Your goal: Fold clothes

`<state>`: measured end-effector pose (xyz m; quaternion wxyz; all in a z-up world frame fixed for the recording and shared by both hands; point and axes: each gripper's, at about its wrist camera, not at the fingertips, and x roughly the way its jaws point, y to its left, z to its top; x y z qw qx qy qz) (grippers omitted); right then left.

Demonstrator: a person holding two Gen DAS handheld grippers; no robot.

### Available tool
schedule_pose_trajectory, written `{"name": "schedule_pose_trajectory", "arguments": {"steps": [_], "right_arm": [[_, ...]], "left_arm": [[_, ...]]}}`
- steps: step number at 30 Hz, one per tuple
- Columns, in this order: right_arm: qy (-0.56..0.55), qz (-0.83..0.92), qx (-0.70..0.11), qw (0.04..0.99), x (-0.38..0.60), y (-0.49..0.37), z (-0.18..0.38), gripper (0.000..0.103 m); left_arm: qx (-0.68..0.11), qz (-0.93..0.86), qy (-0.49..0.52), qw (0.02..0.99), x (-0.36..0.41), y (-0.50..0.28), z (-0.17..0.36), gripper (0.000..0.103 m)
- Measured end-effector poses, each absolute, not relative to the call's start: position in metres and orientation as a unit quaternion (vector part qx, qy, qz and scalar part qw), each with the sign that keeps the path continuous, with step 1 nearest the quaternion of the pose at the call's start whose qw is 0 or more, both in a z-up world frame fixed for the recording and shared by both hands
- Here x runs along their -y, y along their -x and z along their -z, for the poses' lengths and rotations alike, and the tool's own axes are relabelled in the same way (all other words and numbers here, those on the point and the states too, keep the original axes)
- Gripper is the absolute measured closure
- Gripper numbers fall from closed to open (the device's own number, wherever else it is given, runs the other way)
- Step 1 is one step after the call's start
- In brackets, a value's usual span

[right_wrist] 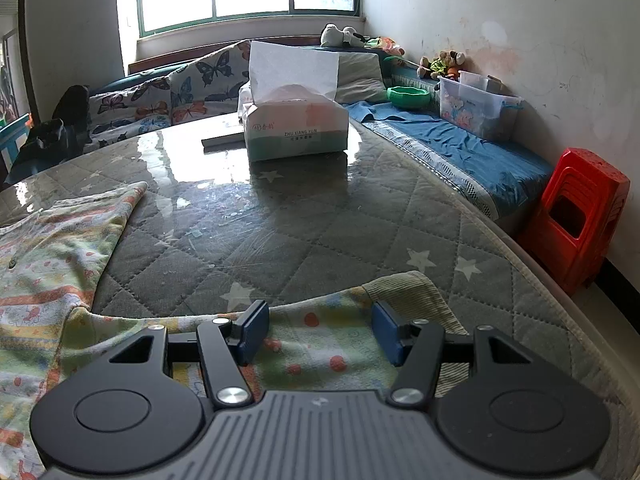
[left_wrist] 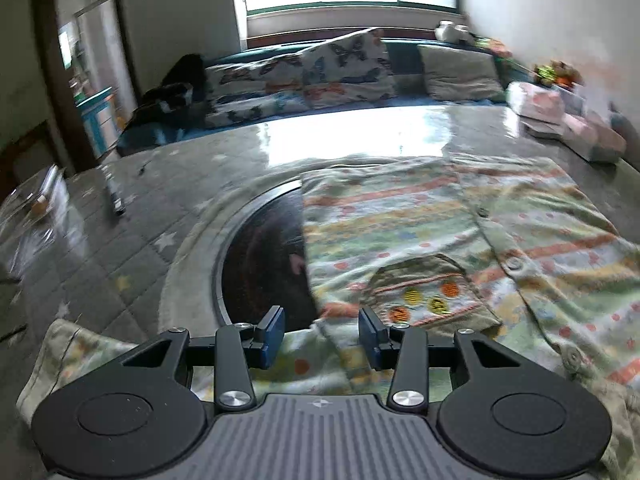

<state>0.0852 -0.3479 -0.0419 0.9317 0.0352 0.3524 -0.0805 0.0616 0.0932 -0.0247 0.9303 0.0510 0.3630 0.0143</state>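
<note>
I have a child's printed shirt (left_wrist: 440, 232) spread on the desk (right_wrist: 304, 232), front up with its buttons and small pocket showing. From what I see, folding has barely begun: the body lies mostly flat and open, one side edge runs straight over a dark round inset in the desk, and I judge nearly all the folds are still to do.

My left gripper (left_wrist: 322, 332) hovers low over the near hem, jaws partly apart with cloth lying under and between them, but the pads do not seem to pinch anything. My right gripper (right_wrist: 320, 334) sits over a sleeve (right_wrist: 320, 344) near the desk's right edge, jaws moderately wide; the fabric lies beneath them, not clamped as far as I can tell.

The left view is blurred, so I cannot be sure whether the hem there is already doubled over. Both gripper bodies hide the cloth nearest me, and neither view shows the whole shirt at once. A tissue box (right_wrist: 296, 128) stands well beyond it.
</note>
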Motion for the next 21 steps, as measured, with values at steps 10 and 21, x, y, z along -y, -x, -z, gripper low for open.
{"name": "schedule_pose_trajectory", "arguments": {"steps": [10,21], "right_arm": [[-0.036,0.083,-0.351,0.932,0.346,-0.087,0.042,0.043],[-0.038,0.071,-0.347,0.934,0.335,-0.093,0.043,0.042]], "left_arm": [[-0.361,-0.002,-0.082,0.929,-0.093,-0.068,0.033,0.095],[-0.353,-0.037,-0.100,0.930,-0.094,-0.068,0.038,0.097]]}}
